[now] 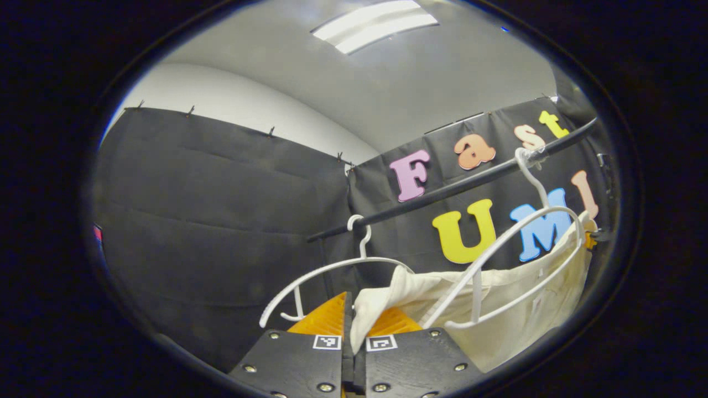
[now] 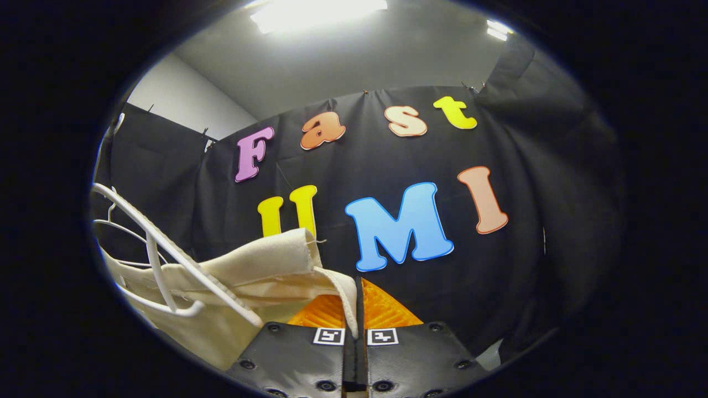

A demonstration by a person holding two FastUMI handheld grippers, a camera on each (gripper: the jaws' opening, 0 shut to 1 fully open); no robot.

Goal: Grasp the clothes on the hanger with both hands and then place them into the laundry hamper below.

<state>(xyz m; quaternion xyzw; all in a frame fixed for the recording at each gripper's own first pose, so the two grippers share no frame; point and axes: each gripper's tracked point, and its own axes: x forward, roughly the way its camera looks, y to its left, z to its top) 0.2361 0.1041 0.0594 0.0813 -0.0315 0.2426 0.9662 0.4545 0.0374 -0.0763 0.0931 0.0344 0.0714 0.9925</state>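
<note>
Both grippers pointed upward and forward, toward the booth wall and ceiling.

Left gripper (image 1: 354,326): fingers pressed together, clenched on a fold of the cream garment (image 1: 498,298). The cloth rose out from between the fingers and ran off to the right, draped over the near hanger (image 1: 514,265). That hanger hooked onto a dark rail (image 1: 453,188) that slanted up to the right. A second hanger (image 1: 332,271), bare, hung from the same rail farther left, just behind the finger.

Right gripper (image 2: 355,315): fingers likewise closed, pinching a hemmed edge of the garment (image 2: 249,271). The cloth spread left from the fingers, with the hanger (image 2: 177,260) lying across it at a slant.

The left gripper view showed the rail and both hooks, plus a ceiling light (image 1: 376,25). The right gripper view showed the garment's stitched hem close up, the wall square-on and a bright lamp (image 2: 315,11) overhead.

Garment was on the hanger, stretched between the two grippers.
</note>
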